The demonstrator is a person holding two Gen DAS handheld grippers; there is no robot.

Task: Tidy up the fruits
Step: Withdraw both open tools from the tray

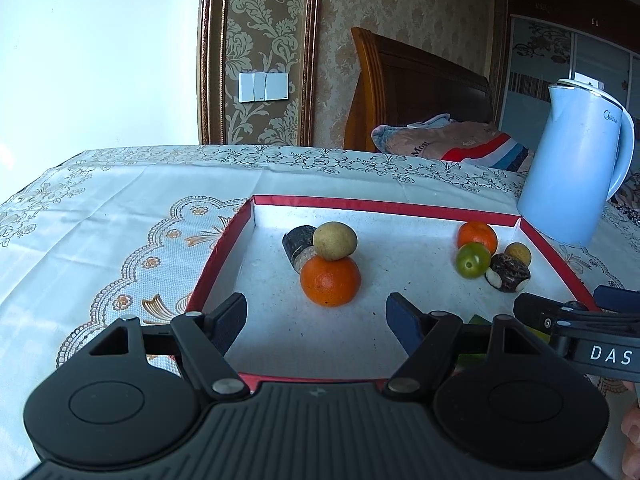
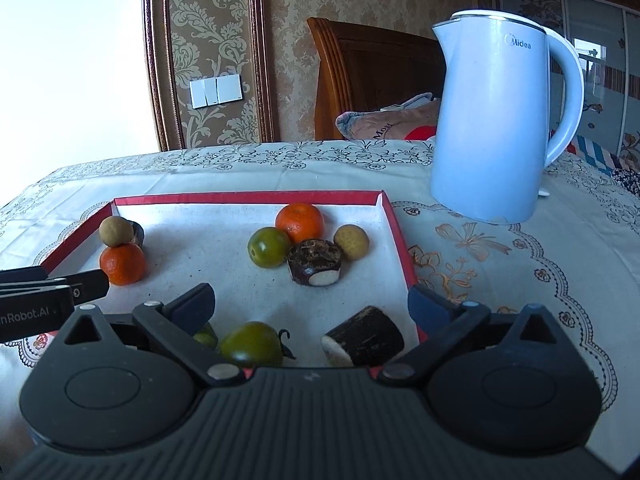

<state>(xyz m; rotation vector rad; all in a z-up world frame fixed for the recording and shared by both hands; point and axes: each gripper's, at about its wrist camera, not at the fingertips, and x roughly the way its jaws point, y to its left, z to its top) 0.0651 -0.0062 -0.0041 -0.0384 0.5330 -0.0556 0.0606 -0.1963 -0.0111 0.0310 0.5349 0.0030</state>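
Note:
A red-rimmed tray (image 1: 224,240) (image 2: 396,228) holds two fruit groups. On the left an orange (image 1: 330,281) (image 2: 122,263), a tan round fruit (image 1: 334,240) (image 2: 116,231) and a dark cane piece (image 1: 298,246) touch. On the right sit an orange (image 1: 477,237) (image 2: 299,222), a green fruit (image 1: 473,260) (image 2: 268,247), a tan fruit (image 1: 518,253) (image 2: 351,242) and a dark piece (image 1: 509,273) (image 2: 315,267). Near the front lie a green tomato (image 2: 251,344) and a cane piece (image 2: 363,338). My left gripper (image 1: 316,318) is open before the left orange. My right gripper (image 2: 311,304) is open above the front fruits.
A pale blue kettle (image 1: 576,164) (image 2: 496,120) stands on the lace tablecloth (image 1: 120,220) to the right of the tray. A wooden headboard (image 1: 420,88) and bedding lie behind the table. The right gripper's body (image 1: 580,332) shows at the tray's front right corner.

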